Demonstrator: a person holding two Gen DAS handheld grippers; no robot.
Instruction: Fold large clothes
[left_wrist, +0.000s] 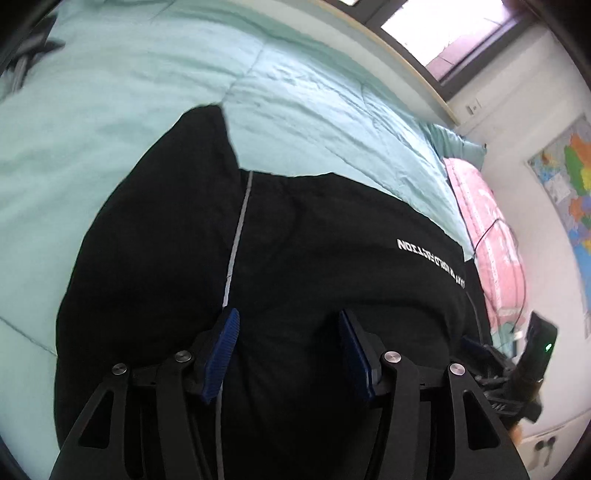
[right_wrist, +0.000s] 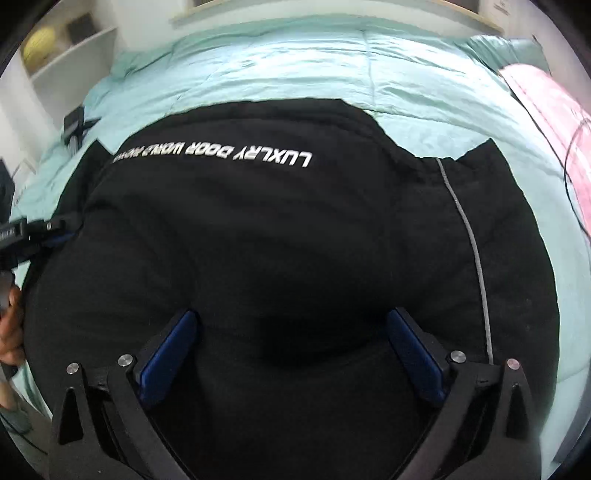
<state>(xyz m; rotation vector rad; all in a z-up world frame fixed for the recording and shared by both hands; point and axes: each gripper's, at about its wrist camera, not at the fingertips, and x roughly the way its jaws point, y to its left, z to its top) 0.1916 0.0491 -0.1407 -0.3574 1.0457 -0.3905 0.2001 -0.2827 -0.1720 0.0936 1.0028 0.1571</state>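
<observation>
A large black garment (left_wrist: 314, 258) with white lettering and a thin grey stripe lies spread on a mint-green bed cover (left_wrist: 129, 92). My left gripper (left_wrist: 288, 325) is open just above the cloth, with nothing between its blue pads. In the right wrist view the same garment (right_wrist: 277, 240) fills the middle. My right gripper (right_wrist: 291, 328) is open wide above it and holds nothing. The left gripper (right_wrist: 55, 229) shows at the garment's left edge in the right wrist view. The right gripper (left_wrist: 491, 358) shows at the garment's right edge in the left wrist view.
A pink pillow (left_wrist: 487, 243) with a black cable lies at the bed's right side. A map (left_wrist: 569, 192) hangs on the wall. White shelves (right_wrist: 62, 51) stand at the far left. A dark object (right_wrist: 75, 123) lies on the cover's left part.
</observation>
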